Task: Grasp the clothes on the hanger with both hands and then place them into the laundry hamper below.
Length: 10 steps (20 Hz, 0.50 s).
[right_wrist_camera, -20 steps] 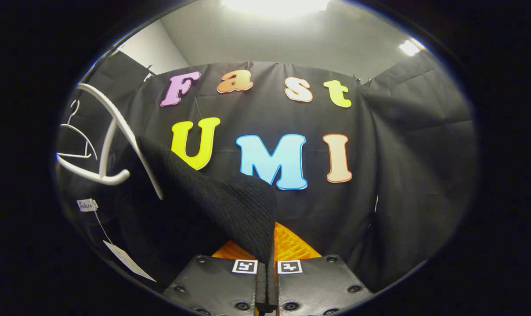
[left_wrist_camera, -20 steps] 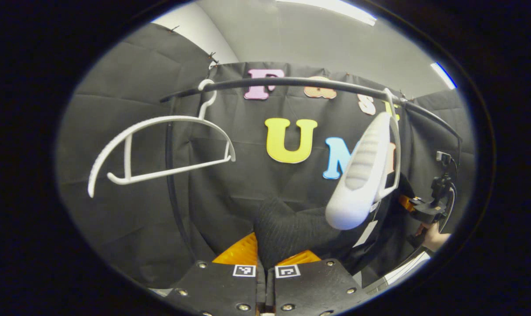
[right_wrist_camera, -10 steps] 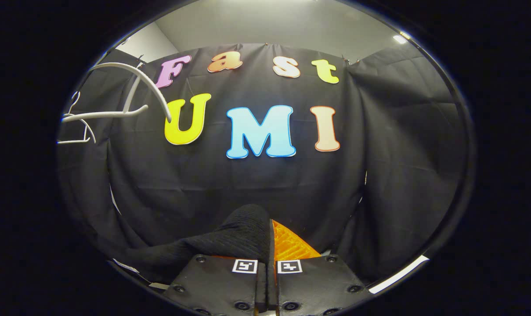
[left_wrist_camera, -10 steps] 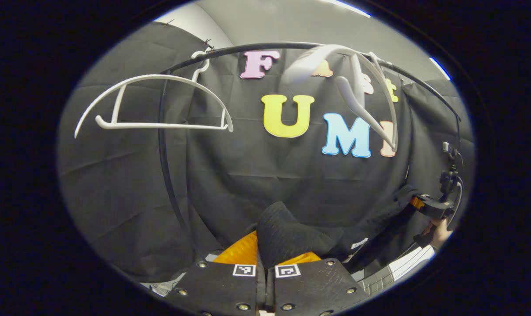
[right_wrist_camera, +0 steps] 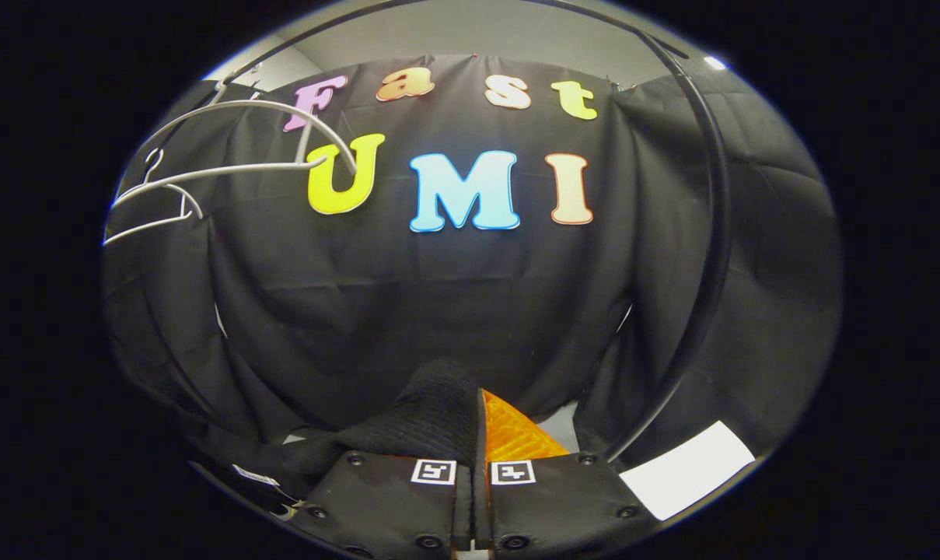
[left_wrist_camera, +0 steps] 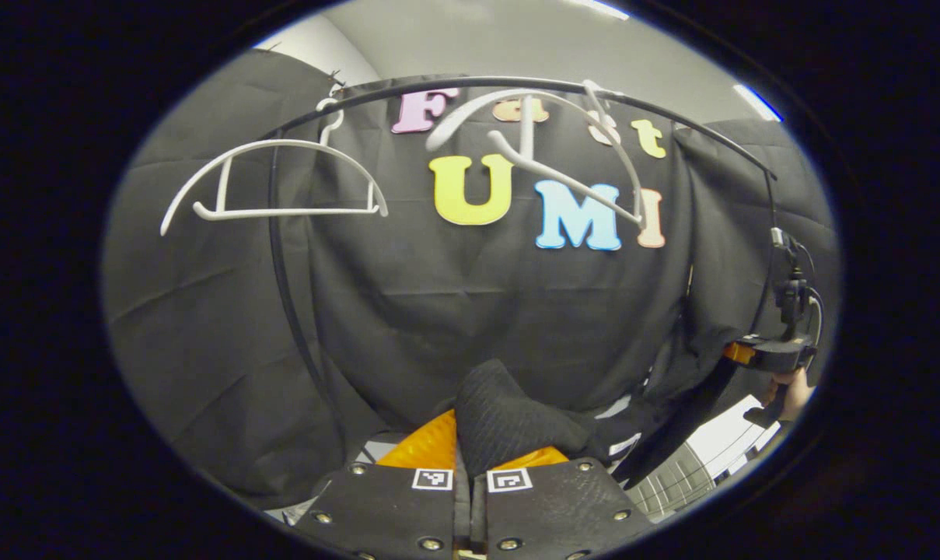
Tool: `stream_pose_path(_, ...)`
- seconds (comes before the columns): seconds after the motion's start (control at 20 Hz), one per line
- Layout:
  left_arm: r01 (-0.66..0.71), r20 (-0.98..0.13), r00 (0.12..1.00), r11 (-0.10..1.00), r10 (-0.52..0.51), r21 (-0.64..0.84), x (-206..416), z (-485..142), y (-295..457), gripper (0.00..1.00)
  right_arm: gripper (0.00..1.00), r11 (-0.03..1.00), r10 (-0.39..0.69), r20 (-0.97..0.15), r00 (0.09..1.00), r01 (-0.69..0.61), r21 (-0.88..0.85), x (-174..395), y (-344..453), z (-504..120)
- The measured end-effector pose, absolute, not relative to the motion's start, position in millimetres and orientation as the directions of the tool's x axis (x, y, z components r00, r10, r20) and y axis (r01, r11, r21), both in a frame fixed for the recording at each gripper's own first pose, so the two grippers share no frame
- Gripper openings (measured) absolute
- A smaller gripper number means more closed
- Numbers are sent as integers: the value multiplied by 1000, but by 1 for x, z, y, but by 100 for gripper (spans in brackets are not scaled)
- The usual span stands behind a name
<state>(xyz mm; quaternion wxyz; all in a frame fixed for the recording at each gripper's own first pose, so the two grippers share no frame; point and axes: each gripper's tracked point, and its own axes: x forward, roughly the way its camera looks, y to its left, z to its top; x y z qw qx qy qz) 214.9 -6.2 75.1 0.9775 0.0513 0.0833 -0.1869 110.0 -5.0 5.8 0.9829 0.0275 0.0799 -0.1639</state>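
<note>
A black knit garment [left_wrist_camera: 508,420] bunches between the fingers of my left gripper [left_wrist_camera: 470,455], which is shut on it; the cloth stretches right and down toward my right gripper [left_wrist_camera: 765,358], held by a hand at the far right of the left gripper view. In the right gripper view the same black garment [right_wrist_camera: 431,412] is pinched in my right gripper [right_wrist_camera: 473,447] and trails off to the lower left. Two bare white hangers [left_wrist_camera: 275,183] [left_wrist_camera: 547,148] dangle from the black rail [left_wrist_camera: 516,80] well above the cloth. A grey slatted hamper [left_wrist_camera: 672,486] peeks out at the lower right.
The curved black rail post [left_wrist_camera: 291,311] runs down on the left, and in the right gripper view a rail post [right_wrist_camera: 703,257] arcs down on the right. Bare white hangers [right_wrist_camera: 228,163] hang upper left there. A white patch of floor [right_wrist_camera: 687,470] lies lower right.
The garment has come off the right hanger, which swung up and now hangs bare. Both grippers have sunk lower with the cloth still pinched; the rail and hangers sit higher in both views.
</note>
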Motion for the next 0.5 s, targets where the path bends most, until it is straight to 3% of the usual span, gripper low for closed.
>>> stream_pose_path(0.25, 470, -207, 869, 881, -450, 57, 205, 45, -28, 2, 3, 961, -233, -251, 939, 262, 86, 80, 55, -21)
stream_pose_path(0.5, 514, -300, 829, 855, -472, 75, 212, -7, -35, 1, 3, 958, -195, -343, 919, 253, 132, 71, 94, -65)
